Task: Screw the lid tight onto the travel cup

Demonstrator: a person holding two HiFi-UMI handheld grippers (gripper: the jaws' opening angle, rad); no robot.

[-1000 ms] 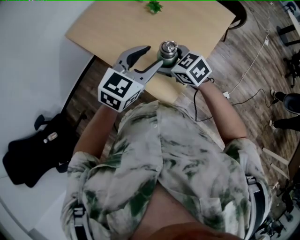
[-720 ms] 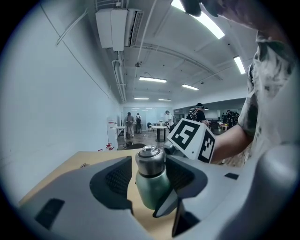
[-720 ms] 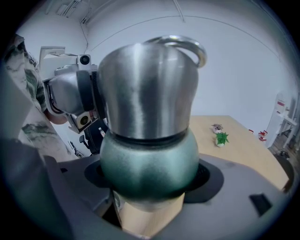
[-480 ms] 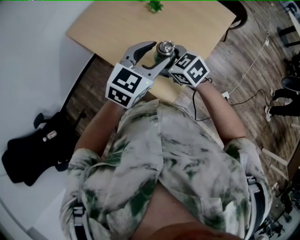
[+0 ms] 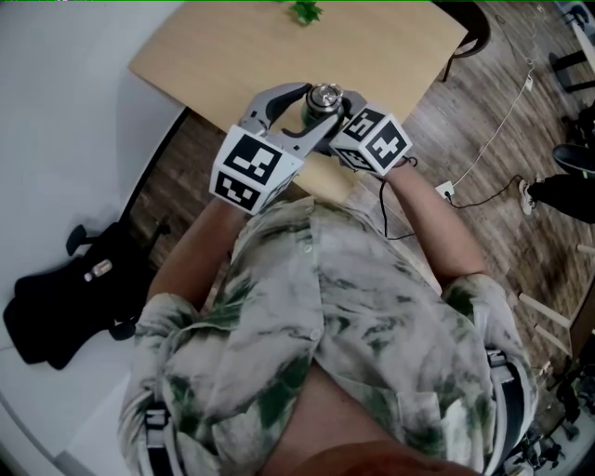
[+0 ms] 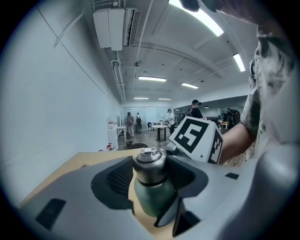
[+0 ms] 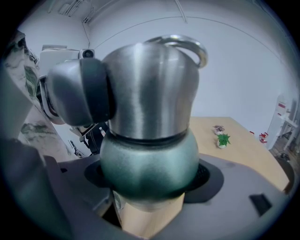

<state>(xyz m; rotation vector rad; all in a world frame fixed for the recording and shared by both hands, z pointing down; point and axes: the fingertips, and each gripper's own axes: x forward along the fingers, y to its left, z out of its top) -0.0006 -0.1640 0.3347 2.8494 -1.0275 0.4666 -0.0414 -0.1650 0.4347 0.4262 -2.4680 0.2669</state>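
Clamping the textured green body of the travel cup, my right gripper has both pads pressed on it at the near edge of the bench. I cannot tell whether its foot rests on the wood. My left gripper has just been opening; its jaws stand wide with the steel lid between them, not squeezed. I judge the cup rigid and fairly light. The polished lid looks slippery, so I would take hold round its straight wall, below the wire loop on top, while the matte body gives a surer grip. Beyond lies pale bare wood with a small green plant at the far edge. Around it are plank floor, white walls, strip lights and distant people.
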